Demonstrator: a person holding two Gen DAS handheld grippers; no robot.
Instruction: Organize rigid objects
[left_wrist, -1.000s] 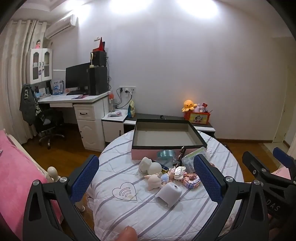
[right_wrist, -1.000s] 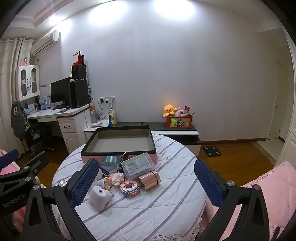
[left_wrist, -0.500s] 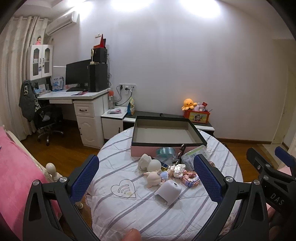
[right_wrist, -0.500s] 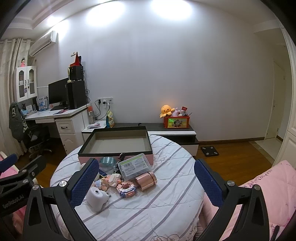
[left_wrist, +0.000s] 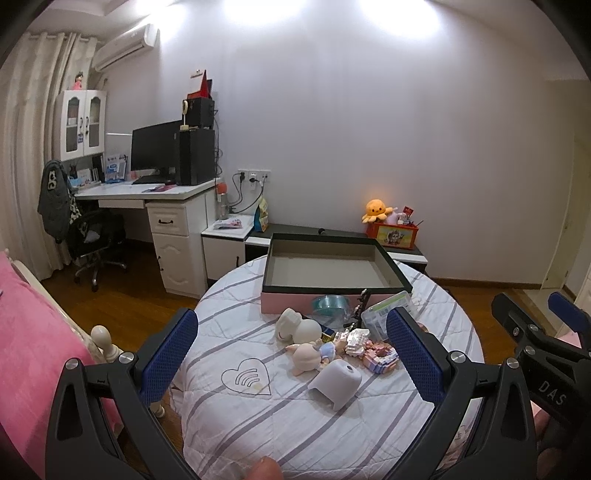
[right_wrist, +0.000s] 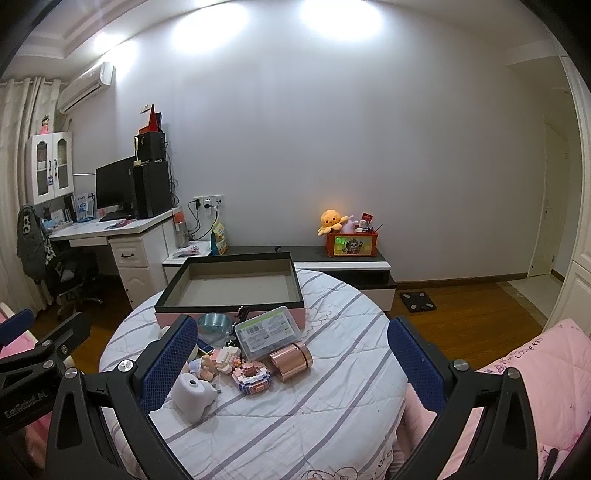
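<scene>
A pile of small objects lies on the round striped table (left_wrist: 258, 435): a white cylinder-like device (left_wrist: 335, 382) (right_wrist: 192, 394), a doll figure (left_wrist: 309, 353), a white rounded toy (left_wrist: 295, 325), a pink brick model (left_wrist: 380, 358) (right_wrist: 253, 376), a copper tin (right_wrist: 291, 360), a clear plastic case (right_wrist: 267, 332) and a tape roll (left_wrist: 328, 306). Behind them stands an open pink box with a black rim (left_wrist: 332, 269) (right_wrist: 236, 284), empty. My left gripper (left_wrist: 291, 350) and right gripper (right_wrist: 291, 360) are both open and empty, held back from the pile.
A pink bed (left_wrist: 22, 332) lies at the left, and pink bedding (right_wrist: 535, 369) at the right. A white desk with monitor (left_wrist: 155, 155), an office chair (left_wrist: 92, 236) and a low cabinet with an orange plush (left_wrist: 376, 208) stand along the far wall.
Both views have drawn back and risen slightly, so the table and pile sit a little farther away. Both grippers stay open and empty.
</scene>
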